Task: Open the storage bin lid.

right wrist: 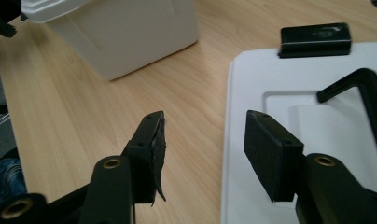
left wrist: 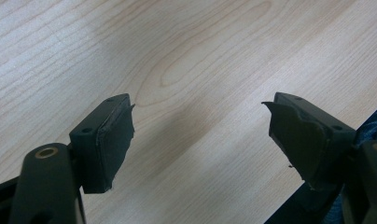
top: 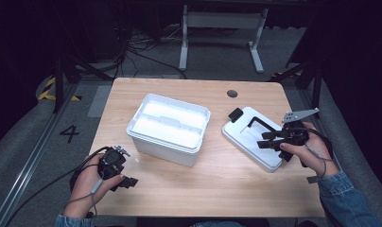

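A white open box (top: 168, 127) stands in the middle of the wooden table (top: 217, 184). Its white lid (top: 248, 139) lies flat to the right, with a black handle (top: 257, 122) and a black latch (top: 235, 114). My right gripper (top: 265, 140) hovers open over the lid. In the right gripper view the gripper (right wrist: 205, 144) straddles the lid's (right wrist: 270, 79) near edge, one jaw over wood and one over the lid, short of the handle (right wrist: 359, 84). My left gripper (top: 125, 182) rests open at the table's front left, and in its own view (left wrist: 200, 135) holds nothing above bare wood.
The box (right wrist: 126, 32) and the latch (right wrist: 315, 39) lie beyond the right jaws. A small dark round hole (top: 232, 93) marks the table's far side. Cables trail from the left gripper off the table's front left corner.
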### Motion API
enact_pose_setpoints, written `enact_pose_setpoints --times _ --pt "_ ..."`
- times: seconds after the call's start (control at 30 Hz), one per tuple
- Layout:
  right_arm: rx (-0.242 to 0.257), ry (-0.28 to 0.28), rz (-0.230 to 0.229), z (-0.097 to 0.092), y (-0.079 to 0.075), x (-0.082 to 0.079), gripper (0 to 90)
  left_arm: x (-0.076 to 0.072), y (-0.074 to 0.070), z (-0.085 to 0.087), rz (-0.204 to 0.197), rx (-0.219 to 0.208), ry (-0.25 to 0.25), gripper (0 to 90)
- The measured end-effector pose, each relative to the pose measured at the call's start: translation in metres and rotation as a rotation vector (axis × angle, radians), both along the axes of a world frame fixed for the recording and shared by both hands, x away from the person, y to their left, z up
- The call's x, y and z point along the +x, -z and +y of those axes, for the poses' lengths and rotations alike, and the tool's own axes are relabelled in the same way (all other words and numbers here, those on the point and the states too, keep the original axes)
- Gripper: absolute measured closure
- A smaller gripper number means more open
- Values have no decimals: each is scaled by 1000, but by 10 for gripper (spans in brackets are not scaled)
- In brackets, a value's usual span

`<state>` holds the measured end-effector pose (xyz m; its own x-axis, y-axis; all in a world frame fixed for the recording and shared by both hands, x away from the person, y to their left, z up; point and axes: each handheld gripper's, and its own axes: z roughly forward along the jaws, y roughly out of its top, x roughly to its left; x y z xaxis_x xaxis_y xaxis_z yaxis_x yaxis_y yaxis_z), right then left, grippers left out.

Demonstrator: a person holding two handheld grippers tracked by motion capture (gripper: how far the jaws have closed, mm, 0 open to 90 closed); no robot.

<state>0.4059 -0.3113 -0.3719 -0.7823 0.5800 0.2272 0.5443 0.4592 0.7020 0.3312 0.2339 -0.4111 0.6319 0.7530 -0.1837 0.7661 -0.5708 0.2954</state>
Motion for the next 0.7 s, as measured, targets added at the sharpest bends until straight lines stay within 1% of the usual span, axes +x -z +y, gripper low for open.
enact_pose_setpoints --times 0.03,0.07,0.1,0.27,0.3,0.4,0.43,0.5,0.53,0.57,0.7 --pt "-4 -6 2 2 1 -3 494 0 0 -1 1 -2 1 228" --pt "-9 -8 7 4 2 -6 495 1 0 -1 -8 3 13 228" --pt "-14 -14 11 6 4 -9 496 1 0 -1 2 0 7 228" --pt "-19 -30 17 14 9 -23 496 2 0 -1 4 2 7 227" --pt "-30 -37 23 18 12 -28 496 2 0 -1 0 1 9 227" --pt "-38 -40 17 21 17 -33 496 2 0 -3 6 3 12 227" --pt "-27 -43 20 23 20 -36 496 3 1 -3 0 2 18 227" --pt "-12 -52 27 26 25 -39 496 3 1 -4 2 7 20 226" --pt "-22 -58 36 28 27 -40 496 3 1 -4 1 7 20 227" --pt "-48 -67 36 30 29 -41 496 4 1 -4 2 6 19 226" --pt "-49 -61 44 32 33 -41 506 4 2 -4 7 7 16 227"
